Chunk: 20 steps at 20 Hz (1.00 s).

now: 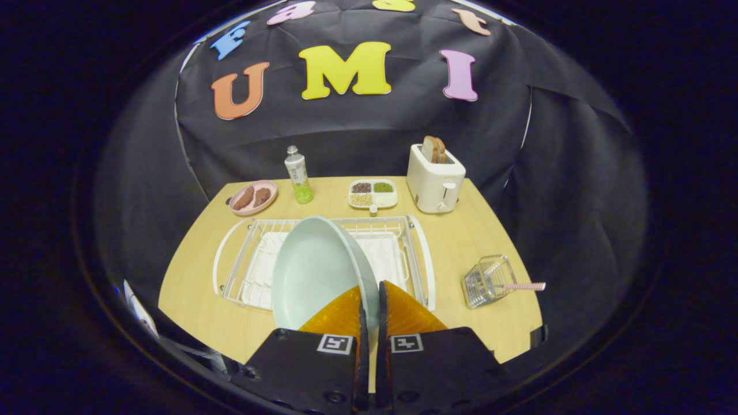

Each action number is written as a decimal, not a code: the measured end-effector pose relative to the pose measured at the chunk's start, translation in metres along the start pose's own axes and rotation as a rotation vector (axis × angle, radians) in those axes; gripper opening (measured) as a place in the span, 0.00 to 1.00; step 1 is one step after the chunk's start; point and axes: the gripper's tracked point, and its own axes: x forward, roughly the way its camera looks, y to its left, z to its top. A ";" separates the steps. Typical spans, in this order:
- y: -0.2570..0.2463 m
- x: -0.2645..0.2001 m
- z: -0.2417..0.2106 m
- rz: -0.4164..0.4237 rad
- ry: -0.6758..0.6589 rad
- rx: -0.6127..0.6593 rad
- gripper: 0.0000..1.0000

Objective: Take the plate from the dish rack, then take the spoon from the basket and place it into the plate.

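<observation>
Wooden worktop (461,242) carries a white dish rack (418,253); over it the tool (369,300) is clamped on the rim of a pale plate (314,271). Right of the rack, a wire basket (489,281) holds a spoon (524,286). The far bottle's (298,173) label is unreadable.

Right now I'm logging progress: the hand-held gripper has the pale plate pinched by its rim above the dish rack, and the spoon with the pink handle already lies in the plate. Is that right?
Not quite. In the gripper view the spoon is not in the plate; it sits in the wire basket, handle poking out. The rest holds: the hand-held gripper has the plate pinched by its rim above the dish rack.
</observation>
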 end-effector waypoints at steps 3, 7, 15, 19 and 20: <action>-0.007 0.004 -0.049 0.066 -0.016 -0.027 0.10; -0.016 0.024 -0.111 0.106 0.008 0.012 0.10; -0.039 0.063 -0.163 0.171 0.052 0.146 0.10; -0.052 0.077 -0.169 0.181 0.042 0.154 0.11; -0.053 0.079 -0.170 0.184 0.033 0.148 0.12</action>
